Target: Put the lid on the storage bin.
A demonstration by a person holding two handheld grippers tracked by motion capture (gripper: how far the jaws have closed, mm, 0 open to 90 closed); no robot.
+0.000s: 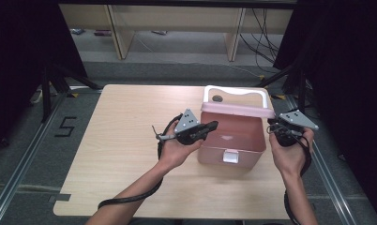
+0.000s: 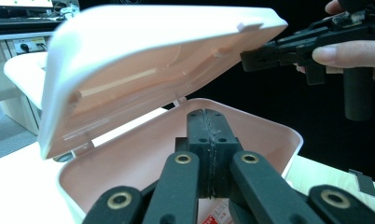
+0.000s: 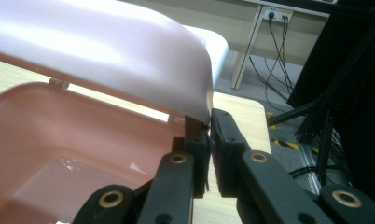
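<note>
So there's a pink storage box (image 1: 233, 140) sitting toward the right half of the desk (image 1: 116, 154), nearer the right edge than the left, latch side facing the person. Its lid (image 1: 237, 110) is swung up partway with the white handle (image 1: 233, 93) on top, so you can see straight into the pink interior from both gripper views. The left gripper (image 1: 210, 126) is at the box's left side, up by the rim, and its jaws are pressed fully together with nothing between them; in its own view the tips hang over the open box (image 2: 185, 154) under the raised lid (image 2: 143, 65). The right gripper (image 1: 274, 125) is at the box's right side, jaws only slightly apart, pinching the corner edge of the lid (image 3: 129, 51) right at the tips.
</note>
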